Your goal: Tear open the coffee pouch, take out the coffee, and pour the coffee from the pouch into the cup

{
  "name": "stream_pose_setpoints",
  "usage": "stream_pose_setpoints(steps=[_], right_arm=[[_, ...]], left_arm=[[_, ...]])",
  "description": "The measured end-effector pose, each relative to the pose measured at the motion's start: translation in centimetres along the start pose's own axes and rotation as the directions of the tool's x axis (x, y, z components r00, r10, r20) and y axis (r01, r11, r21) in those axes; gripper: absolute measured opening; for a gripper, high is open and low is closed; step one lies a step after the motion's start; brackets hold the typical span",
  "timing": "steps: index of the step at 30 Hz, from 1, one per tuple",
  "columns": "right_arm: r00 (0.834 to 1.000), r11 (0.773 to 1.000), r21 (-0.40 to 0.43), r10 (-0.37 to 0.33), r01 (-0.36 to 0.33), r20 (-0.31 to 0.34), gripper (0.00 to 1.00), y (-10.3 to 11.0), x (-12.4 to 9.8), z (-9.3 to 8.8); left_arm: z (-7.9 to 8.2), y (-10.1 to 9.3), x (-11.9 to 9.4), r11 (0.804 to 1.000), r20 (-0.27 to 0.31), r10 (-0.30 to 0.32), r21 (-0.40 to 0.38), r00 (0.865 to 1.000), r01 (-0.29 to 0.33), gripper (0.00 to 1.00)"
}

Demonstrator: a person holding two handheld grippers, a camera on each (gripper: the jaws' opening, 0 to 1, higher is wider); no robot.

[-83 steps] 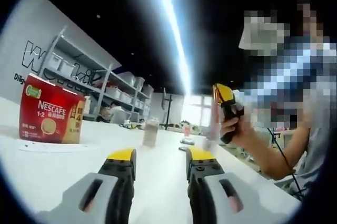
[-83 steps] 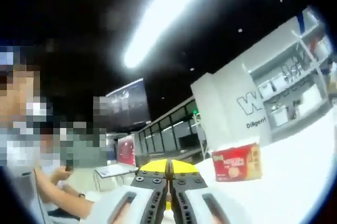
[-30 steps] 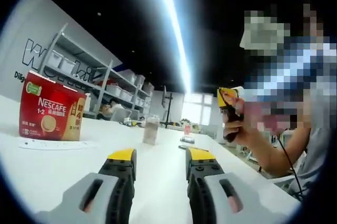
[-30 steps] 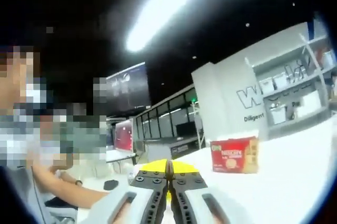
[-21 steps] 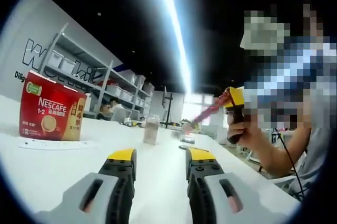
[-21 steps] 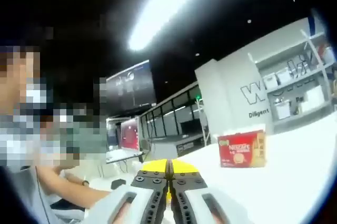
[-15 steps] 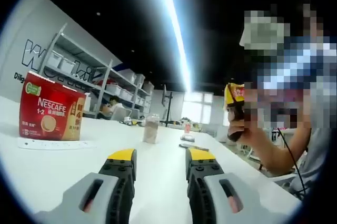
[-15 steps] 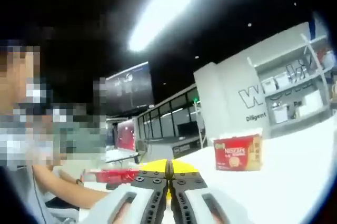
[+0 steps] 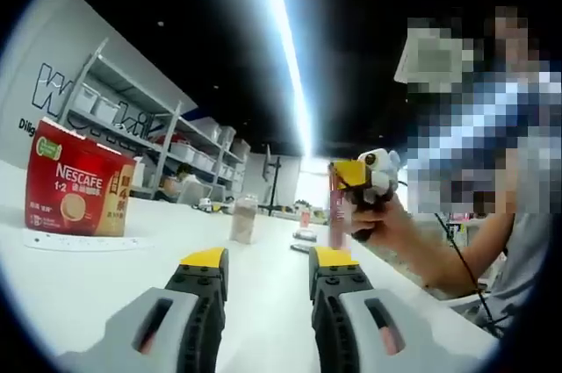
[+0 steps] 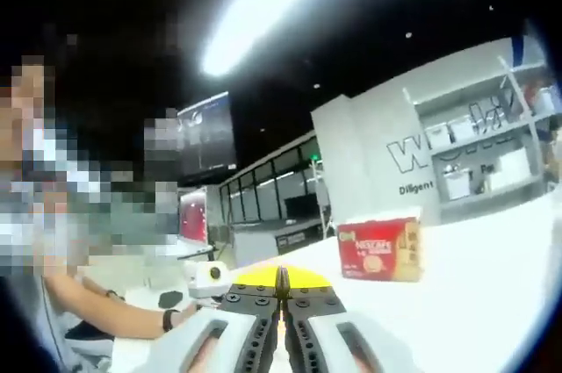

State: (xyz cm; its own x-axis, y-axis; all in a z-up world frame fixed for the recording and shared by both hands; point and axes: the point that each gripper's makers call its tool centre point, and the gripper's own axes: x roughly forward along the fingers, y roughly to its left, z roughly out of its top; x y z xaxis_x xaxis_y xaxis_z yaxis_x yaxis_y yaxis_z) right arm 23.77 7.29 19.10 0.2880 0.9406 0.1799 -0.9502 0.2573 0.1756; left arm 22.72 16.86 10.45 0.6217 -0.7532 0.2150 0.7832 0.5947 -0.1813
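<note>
This is a large open-plan workspace, something between an office and a lab or demonstration hall. A long white table [image 9: 79, 285] runs far back into the room, with a red Nescafé box [image 9: 70, 192] near its left edge and small items clustered toward its far end. Along the white wall stand metal shelving racks [image 9: 149, 140] loaded with pale storage bins, and large dark lettering [image 10: 430, 152] is painted on that wall. The ceiling is black, crossed by a long bright strip light [image 9: 285, 48]. In the right gripper view, glass-fronted partitions [image 10: 268, 202] and a wall-mounted screen [image 10: 207, 140] stand at the back, with a red display panel [image 10: 192, 215] below it.
</note>
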Motion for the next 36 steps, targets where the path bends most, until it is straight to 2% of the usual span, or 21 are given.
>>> stream_pose_setpoints(steps=[3, 7, 14, 18, 19, 21, 22, 27, 28, 29, 32, 34, 36], right_arm=[[1.0, 1.0, 0.008, 0.026, -0.026, 0.012, 0.01, 0.1, 0.2, 0.3], [0.999, 0.999, -0.015, 0.032, -0.032, -0.005, 0.01, 0.0, 0.9, 0.1], [0.997, 0.999, -0.014, 0.051, -0.052, -0.064, 0.01, -0.8, 2.3, -1.8], [0.986, 0.991, 0.046, 0.131, -0.127, -0.104, 0.01, 0.5, 3.5, -3.4], [0.983, 0.989, 0.052, 0.146, -0.141, -0.107, 0.01, 0.8, 3.8, -3.7], [0.979, 0.984, 0.068, 0.171, -0.164, -0.114, 0.01, 1.3, 4.0, -4.0], [0.967, 0.973, 0.081, 0.223, -0.214, -0.12, 0.01, 2.3, 4.5, -4.2], [0.938, 0.95, 0.089, 0.311, -0.301, -0.154, 0.01, 3.9, 5.2, -4.4], [0.919, 0.934, 0.107, 0.354, -0.34, -0.171, 0.01, 4.6, 5.3, -4.6], [0.917, 0.933, 0.106, 0.358, -0.344, -0.173, 0.01, 4.6, 5.4, -4.6], [0.898, 0.915, 0.124, 0.402, -0.385, -0.18, 0.01, 5.0, 5.8, -4.4], [0.88, 0.897, 0.144, 0.439, -0.418, -0.181, 0.01, 5.3, 6.2, -4.2], [0.872, 0.887, 0.158, 0.458, -0.435, -0.172, 0.01, 5.1, 6.4, -4.0]], left_arm=[[0.7, -0.1, -0.3, 1.0, 0.035, -0.018, -0.013, 0.999, 0.018, 0.39], [1.3, 0.3, -0.6, 0.999, 0.065, -0.015, -0.033, 0.998, 0.017, 0.38], [2.0, -0.3, -0.6, 0.998, 0.101, -0.05, -0.037, 0.994, 0.054, 0.38], [2.9, -2.0, -0.5, 0.992, 0.14, -0.124, -0.02, 0.982, 0.128, 0.41], [3.1, -2.8, -0.5, 0.986, 0.151, -0.162, -0.022, 0.975, 0.167, 0.41], [3.1, -3.1, -0.5, 0.983, 0.148, -0.174, -0.024, 0.974, 0.179, 0.41], [2.8, -3.6, -0.3, 0.98, 0.134, -0.192, -0.025, 0.972, 0.197, 0.41], [1.6, -3.8, 0.4, 0.98, 0.09, -0.197, -0.019, 0.976, 0.199, 0.42], [1.5, -3.8, 0.4, 0.978, 0.086, -0.203, -0.026, 0.976, 0.205, 0.42], [1.5, -3.8, 0.4, 0.978, 0.084, -0.203, -0.027, 0.976, 0.206, 0.4], [1.0, -4.1, 0.4, 0.975, 0.059, -0.215, -0.037, 0.975, 0.217, 0.26], [0.7, -4.7, 0.4, 0.972, 0.043, -0.23, -0.042, 0.972, 0.232, 0.2], [0.6, -4.8, 0.3, 0.971, 0.035, -0.235, -0.042, 0.971, 0.236, 0.14]])
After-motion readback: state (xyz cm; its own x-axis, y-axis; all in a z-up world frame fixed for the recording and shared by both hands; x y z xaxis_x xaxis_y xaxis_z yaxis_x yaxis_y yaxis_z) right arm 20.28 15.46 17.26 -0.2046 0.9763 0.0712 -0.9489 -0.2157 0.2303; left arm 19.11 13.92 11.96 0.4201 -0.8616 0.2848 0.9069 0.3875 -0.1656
